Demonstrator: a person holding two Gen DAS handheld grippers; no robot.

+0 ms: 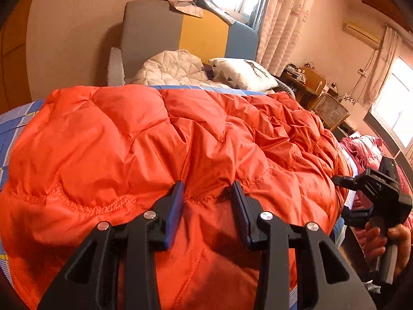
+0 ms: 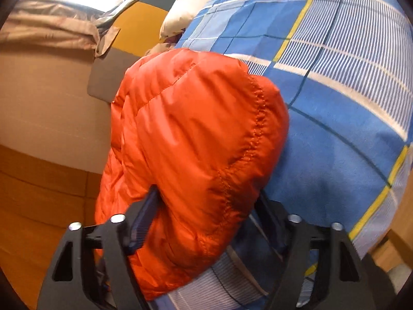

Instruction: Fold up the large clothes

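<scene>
Left gripper point(image 1: 207, 193) has its jaws part closed on a pinch of the orange quilted coat point(image 1: 144, 139), right at the stitched hem nearest the foot of the bed point(image 2: 335, 118), probably to anchor that edge for a fold. Right gripper point(image 2: 206, 206) straddles a puffy corner of the same coat with jaws wide; whether its pads press the fabric cannot be told. Most of the coat lies spread across the bed, short of the pillow point(image 1: 242, 73).

Orange quilted jacket point(image 1: 144, 139) — on a blue, white and yellow checked sheet point(image 2: 335, 82).
</scene>
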